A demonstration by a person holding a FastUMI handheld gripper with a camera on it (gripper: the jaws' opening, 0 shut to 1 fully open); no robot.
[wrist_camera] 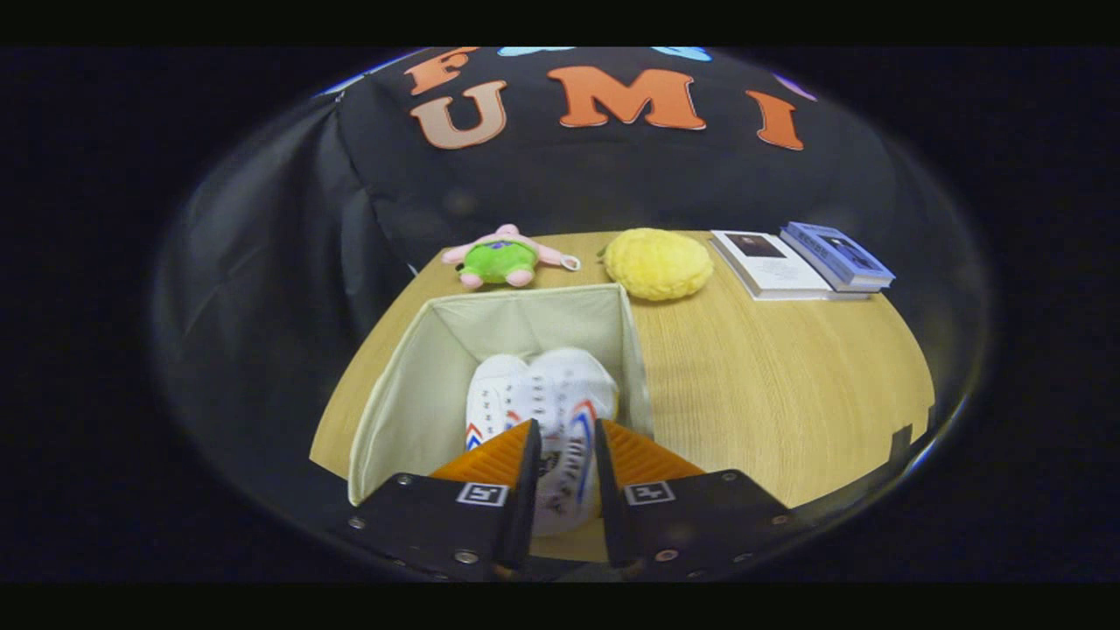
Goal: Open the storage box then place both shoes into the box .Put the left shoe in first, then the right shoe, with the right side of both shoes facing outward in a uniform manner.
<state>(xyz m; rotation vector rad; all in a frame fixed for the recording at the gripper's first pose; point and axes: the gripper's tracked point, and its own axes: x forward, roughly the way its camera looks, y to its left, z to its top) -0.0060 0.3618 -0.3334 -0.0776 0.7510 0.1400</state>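
On a pale wooden table (770, 376) in the booth, a cream fabric storage box (411, 394) stands open, its four soft walls upright and its mouth facing up. Two white shoes lie inside it, side by side and touching. The left-hand shoe (488, 398) rests on the box floor against its neighbour, showing red and blue stripes on its side. The second shoe (569, 385), also white with red and blue trim and dark lettering along its side, sits higher and nearer, its rear end running down between the fingers of the gripper (564, 437). The claw is drawn narrow, both fingers pressed to this shoe's flanks, holding it over the box's open mouth; whether the shoe's toe already rests on the box floor cannot be told.

Beyond the box, at the table's far edge, a small plush toy (503, 258) in pink and green lies just behind the box's back wall. To its right sits a round yellow plush cushion (658, 262), near the box's far right corner. Farther right, well apart from the box, a white book (770, 262) lies flat, with a blue book (838, 254) beside it, partly overlapping.
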